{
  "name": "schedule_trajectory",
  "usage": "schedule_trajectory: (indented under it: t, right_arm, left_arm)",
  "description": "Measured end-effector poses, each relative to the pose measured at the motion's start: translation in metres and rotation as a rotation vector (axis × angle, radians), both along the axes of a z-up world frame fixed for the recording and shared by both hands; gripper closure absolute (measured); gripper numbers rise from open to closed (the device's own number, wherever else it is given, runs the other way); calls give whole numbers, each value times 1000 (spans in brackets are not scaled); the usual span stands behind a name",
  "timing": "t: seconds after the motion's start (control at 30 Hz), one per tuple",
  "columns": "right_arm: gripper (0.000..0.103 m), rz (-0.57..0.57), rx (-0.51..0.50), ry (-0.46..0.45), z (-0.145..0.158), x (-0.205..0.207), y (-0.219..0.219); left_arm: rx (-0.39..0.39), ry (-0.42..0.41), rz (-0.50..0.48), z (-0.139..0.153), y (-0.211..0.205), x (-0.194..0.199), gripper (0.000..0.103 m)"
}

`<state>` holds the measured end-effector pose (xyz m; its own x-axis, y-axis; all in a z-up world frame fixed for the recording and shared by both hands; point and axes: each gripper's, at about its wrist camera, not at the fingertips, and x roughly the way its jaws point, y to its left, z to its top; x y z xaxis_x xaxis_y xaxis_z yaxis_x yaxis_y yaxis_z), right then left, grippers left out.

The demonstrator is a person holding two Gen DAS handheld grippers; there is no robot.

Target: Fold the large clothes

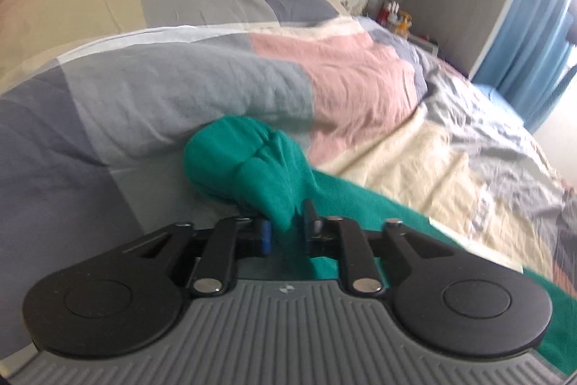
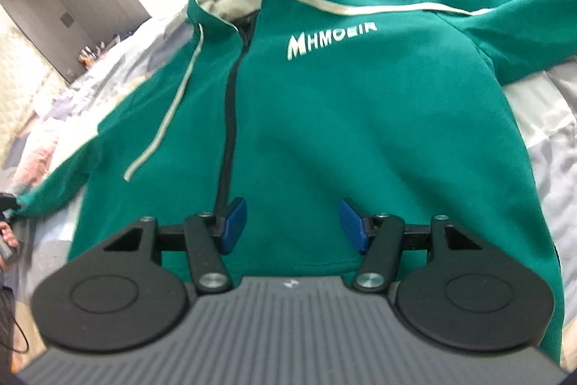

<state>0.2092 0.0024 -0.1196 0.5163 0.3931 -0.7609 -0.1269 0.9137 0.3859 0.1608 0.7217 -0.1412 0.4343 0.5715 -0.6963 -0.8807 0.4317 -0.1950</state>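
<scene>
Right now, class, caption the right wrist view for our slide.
Open right gripper hovering over a green hoodie spread flat, zip side up, on a bed.

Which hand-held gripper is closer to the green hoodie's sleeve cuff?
Left. The left hand-held gripper has the bunched green fleece sleeve cuff between its fingers; the right hand-held gripper hovers over the hoodie's hem.

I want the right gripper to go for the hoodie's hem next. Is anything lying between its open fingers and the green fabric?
Nothing visible does. The right gripper hangs open directly over the green hoodie, which lies flat on the bedspread. Only the drawstring lies on the hoodie, off to the left of the fingers.
</scene>
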Motion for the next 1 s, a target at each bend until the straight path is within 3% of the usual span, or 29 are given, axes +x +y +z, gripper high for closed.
schedule_trajectory:
  t: [0.03,0.13,0.27,0.43,0.7,1.0]
  right_arm:
    - [43,-2,7,-11,3,0,-1]
    - [43,7,2,-64,12,-2,-1]
    - [43,16,11,-105,19,-5,-9]
    - [43,36,13,-170,28,-13,-19]
    - [43,105,7,-317,45,-30,-32]
    - [43,144,33,-409,56,-38,-50]
  left_arm:
    - [-11,10,-14,3,-3,-1,56]
    - [22,48,-52,18,-23,-7,46]
    - [72,94,-139,39,-57,-6,46]
    - [78,53,-272,68,-118,4,46]
    - [67,-56,-552,108,-254,33,46]
    - [55,-137,-811,126,-402,73,45]
